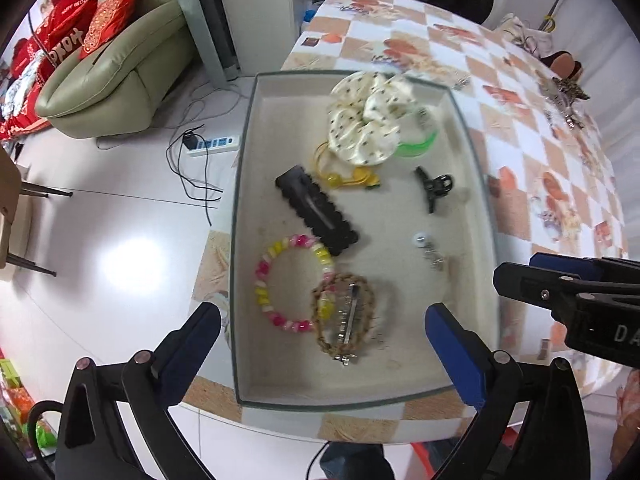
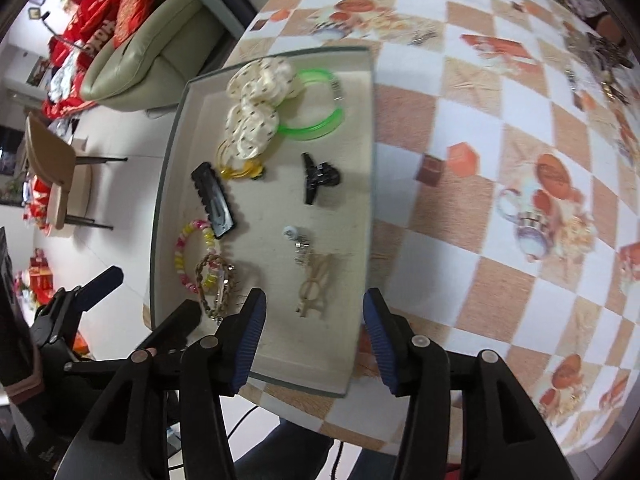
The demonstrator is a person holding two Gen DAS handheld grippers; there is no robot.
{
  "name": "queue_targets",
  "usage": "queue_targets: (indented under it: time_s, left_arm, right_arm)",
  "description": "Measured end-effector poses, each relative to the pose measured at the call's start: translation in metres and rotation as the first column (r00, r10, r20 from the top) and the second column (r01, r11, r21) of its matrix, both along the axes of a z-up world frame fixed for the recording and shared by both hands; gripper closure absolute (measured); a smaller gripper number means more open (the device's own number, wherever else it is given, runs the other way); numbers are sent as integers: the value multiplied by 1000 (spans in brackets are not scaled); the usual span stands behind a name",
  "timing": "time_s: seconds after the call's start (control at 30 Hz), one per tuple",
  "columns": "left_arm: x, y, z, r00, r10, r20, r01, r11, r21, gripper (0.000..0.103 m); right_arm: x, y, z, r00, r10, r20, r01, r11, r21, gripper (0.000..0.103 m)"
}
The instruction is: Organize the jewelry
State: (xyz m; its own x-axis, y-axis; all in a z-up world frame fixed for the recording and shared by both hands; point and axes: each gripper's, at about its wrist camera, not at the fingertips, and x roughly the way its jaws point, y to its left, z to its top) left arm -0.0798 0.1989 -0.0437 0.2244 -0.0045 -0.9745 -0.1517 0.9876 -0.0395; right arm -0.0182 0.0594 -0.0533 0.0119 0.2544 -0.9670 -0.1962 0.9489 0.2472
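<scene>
The shallow beige felt-lined tray (image 2: 362,208) held the jewelry. A pale gold openwork hair clip (image 2: 314,286) lay near its front right edge, long axis running front to back, directly ahead of the right gripper (image 2: 314,338), whose blue pads stood spread and empty. The left gripper (image 1: 322,342), spread wide and holding nothing, hung over a brown woven bracelet (image 1: 344,320) with a silver barrette (image 1: 352,312) across it.
</scene>
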Motion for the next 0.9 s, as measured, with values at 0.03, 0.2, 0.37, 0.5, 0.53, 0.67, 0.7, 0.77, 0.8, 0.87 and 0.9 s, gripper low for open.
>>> queue_targets:
  time_s: [0.03, 0.2, 0.37, 0.5, 0.53, 0.67, 0.7, 0.77, 0.8, 0.87, 0.9]
  left_arm:
    - [0, -1, 4, 1000, -5, -1, 5, 1000, -4, 0]
    - [-2, -6, 21, 1000, -19, -11, 19, 1000, 5, 0]
    - [-8, -5, 43, 1000, -22, 1, 22, 999, 46, 0]
    - [-14, -1, 62, 999, -27, 19, 25, 996, 86, 0]
    - [-15, 0, 66, 999, -25, 22, 23, 995, 92, 0]
    - [-17, 8, 82, 999, -12, 30, 8, 994, 106, 0]
    - [-18, 9, 85, 999, -8, 32, 5, 995, 105, 0]
    - [-20, 14, 93, 999, 3, 38, -6, 996, 91, 0]
    - [-21, 16, 95, 999, 7, 40, -10, 996, 85, 0]
    - [-22, 19, 100, 999, 12, 40, -15, 997, 73, 0]
    - [-22, 20, 102, 999, 15, 40, -18, 998, 64, 0]
  right_arm:
    - [0, -2, 4, 1000, -4, 3, 4, 1000, -9, 44]
    - [-3, -6, 27, 999, 0, 43, 2, 999, -36, 19]
    - [-6, -12, 52, 996, 16, 92, -8, 996, -90, 7]
    - [-11, -6, 74, 989, 46, 139, -31, 993, -111, 0]
    - [-12, -4, 77, 988, 53, 144, -35, 992, -120, 0]
    - [-14, 2, 90, 987, 58, 149, -36, 989, -143, 0]
    - [-15, 3, 94, 986, 60, 153, -38, 989, -142, 0]
    - [-17, 5, 101, 983, 69, 169, -44, 988, -149, 0]
    - [-18, 6, 104, 981, 78, 178, -49, 986, -160, 0]
    - [-19, 8, 109, 978, 92, 190, -58, 983, -176, 0]
    - [-19, 10, 112, 976, 98, 195, -63, 982, -179, 0]
